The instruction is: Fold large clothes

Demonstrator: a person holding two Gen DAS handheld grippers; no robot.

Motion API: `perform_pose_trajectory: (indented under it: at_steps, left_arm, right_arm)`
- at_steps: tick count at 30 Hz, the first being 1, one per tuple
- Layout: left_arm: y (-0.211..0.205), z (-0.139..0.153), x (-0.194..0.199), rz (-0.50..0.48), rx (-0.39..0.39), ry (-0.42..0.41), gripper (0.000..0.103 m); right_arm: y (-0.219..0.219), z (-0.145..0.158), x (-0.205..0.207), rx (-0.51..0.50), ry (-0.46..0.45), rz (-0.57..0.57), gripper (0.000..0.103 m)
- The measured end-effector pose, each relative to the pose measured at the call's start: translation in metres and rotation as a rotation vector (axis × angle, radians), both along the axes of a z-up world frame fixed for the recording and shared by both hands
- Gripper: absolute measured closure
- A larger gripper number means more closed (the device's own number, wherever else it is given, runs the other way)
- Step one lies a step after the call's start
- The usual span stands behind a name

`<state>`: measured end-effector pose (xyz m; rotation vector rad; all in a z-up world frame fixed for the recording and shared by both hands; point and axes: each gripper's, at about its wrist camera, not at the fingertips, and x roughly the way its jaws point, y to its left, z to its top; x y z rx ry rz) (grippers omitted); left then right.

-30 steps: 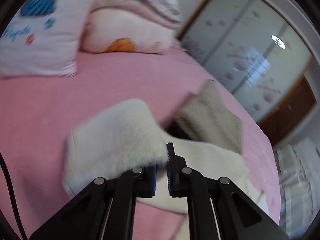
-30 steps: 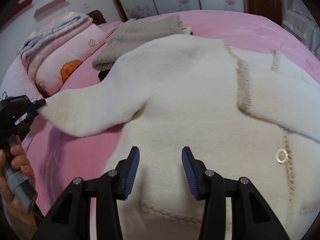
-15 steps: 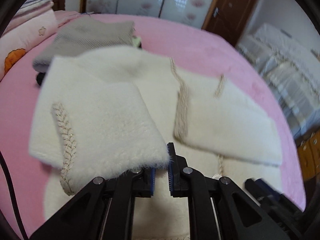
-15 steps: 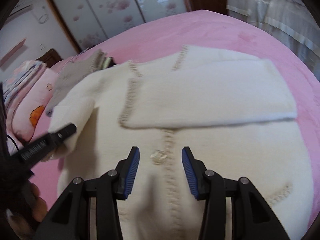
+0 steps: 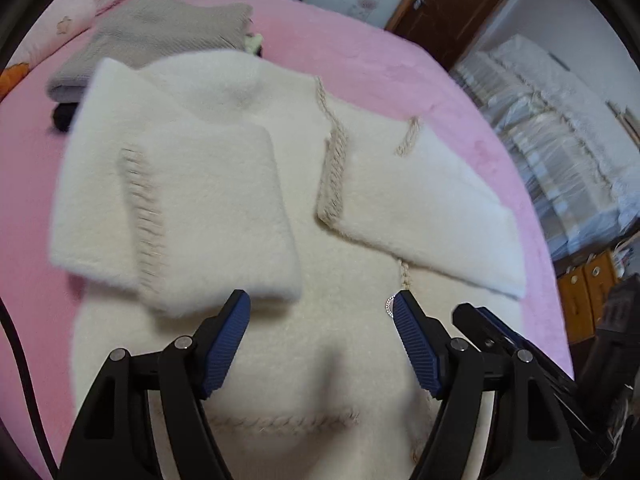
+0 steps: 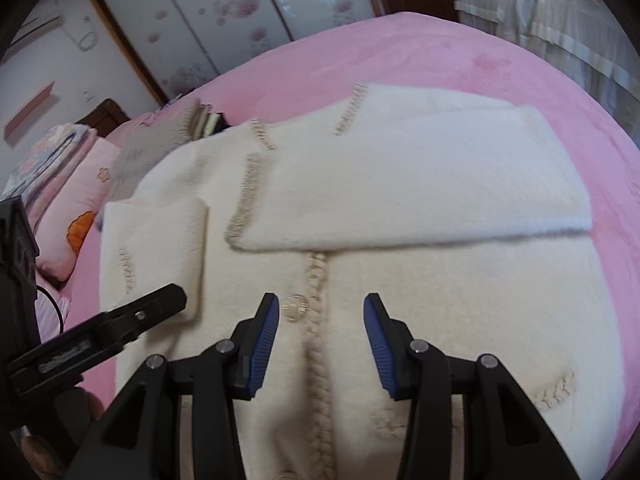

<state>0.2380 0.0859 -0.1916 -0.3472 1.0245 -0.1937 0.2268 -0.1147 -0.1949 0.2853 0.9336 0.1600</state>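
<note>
A fluffy cream cardigan (image 5: pixel 312 344) with beige braid trim lies front-up on the pink bed (image 5: pixel 380 68). Both sleeves are folded in over its chest: the left sleeve (image 5: pixel 188 208) and the right sleeve (image 5: pixel 424 216). The cardigan also shows in the right wrist view (image 6: pixel 440 300), with its left sleeve (image 6: pixel 156 248) and right sleeve (image 6: pixel 420 196). My left gripper (image 5: pixel 320 312) is open and empty just above the cardigan's middle, beside the left sleeve's cuff. My right gripper (image 6: pixel 318 312) is open and empty over the button placket (image 6: pixel 316 280).
A folded grey sweater (image 5: pixel 156 40) lies beyond the cardigan's collar. Pink pillows (image 6: pixel 76 200) are stacked at the head of the bed. Wardrobe doors (image 6: pixel 224 12) and a brown door (image 5: pixel 452 8) stand behind. Covered furniture (image 5: pixel 560 128) stands right of the bed.
My left gripper carried the left sleeve across onto the cardigan's chest, then opened and let it go. My right gripper stayed open and shifted over the placket.
</note>
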Motion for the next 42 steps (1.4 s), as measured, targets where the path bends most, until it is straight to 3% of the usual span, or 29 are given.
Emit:
perform_pose_trajectory:
  at_steps: [2, 6, 9, 13, 18, 29, 32, 36, 39, 42]
  left_arm:
    - [0.022, 0.014, -0.014, 0.067, 0.037, -0.045, 0.023]
    - [0.069, 0.021, -0.027, 0.213, 0.132, -0.076, 0.022]
    - [0.098, 0.009, -0.031, 0.287, 0.179, -0.033, 0.022]
    - [0.124, -0.014, -0.031, 0.347, 0.151, 0.04, 0.022]
    - [0.135, -0.033, -0.032, 0.356, 0.145, 0.089, 0.022]
    - [0.148, -0.054, -0.032, 0.363, 0.11, 0.136, 0.022]
    - [0.152, -0.058, -0.033, 0.366, 0.102, 0.141, 0.022]
    - [0.152, -0.058, -0.033, 0.36, 0.097, 0.137, 0.022]
    - [0.151, -0.057, -0.033, 0.352, 0.094, 0.129, 0.022]
    - [0.149, -0.056, -0.034, 0.345, 0.091, 0.125, 0.022]
  right_arm:
    - [0.017, 0.009, 0.002, -0.005, -0.023, 0.058, 0.059]
    - [0.059, 0.023, 0.003, -0.059, -0.079, 0.18, 0.059]
    - [0.092, 0.026, 0.004, -0.103, -0.104, 0.271, 0.059]
    - [0.135, 0.013, 0.002, -0.183, -0.106, 0.394, 0.059]
    - [0.171, -0.008, -0.007, -0.33, -0.107, 0.508, 0.059]
    - [0.229, -0.036, -0.005, -0.662, -0.202, 0.629, 0.058]
    - [0.241, -0.036, -0.002, -0.709, -0.23, 0.629, 0.058]
    - [0.235, -0.025, 0.014, -0.632, -0.22, 0.582, 0.06]
    - [0.214, -0.016, 0.038, -0.455, -0.128, 0.527, 0.098]
    - [0.189, -0.011, 0.055, -0.275, -0.058, 0.487, 0.099]
